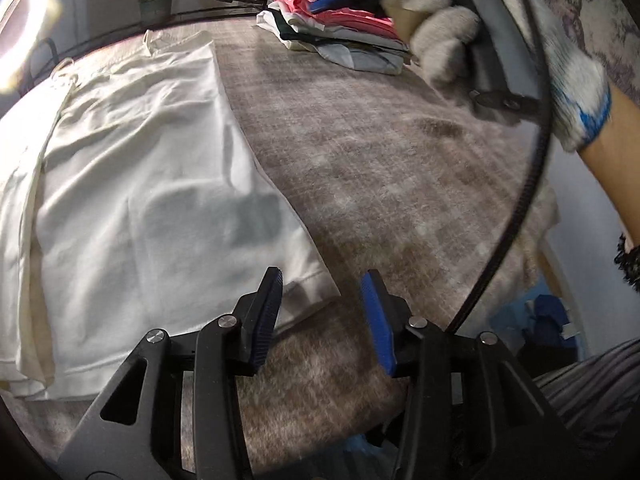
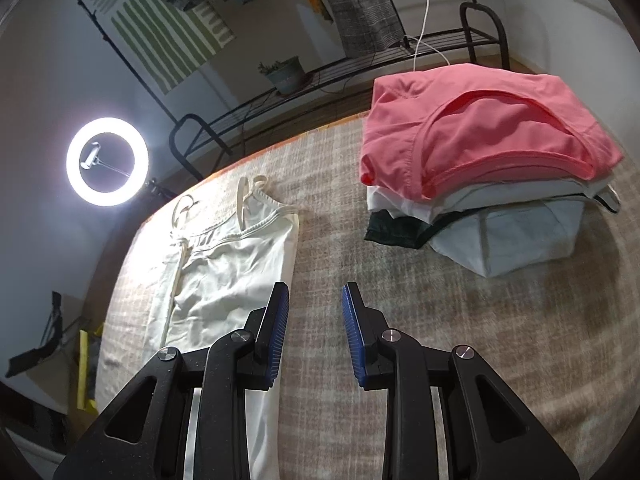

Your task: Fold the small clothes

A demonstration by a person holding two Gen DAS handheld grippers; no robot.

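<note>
Left wrist: camisole hem beside blanket

Home room, rigged for filming: ring light ahead-left of tool, metal rack with potted plant beyond, folded clothes stack ahead-right on woven cloth-covered surface.

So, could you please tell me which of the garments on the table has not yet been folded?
The white camisole with thin straps, lying spread flat by the ring light. The others, topped by the pink garment, sit folded in one stack further right.
</note>
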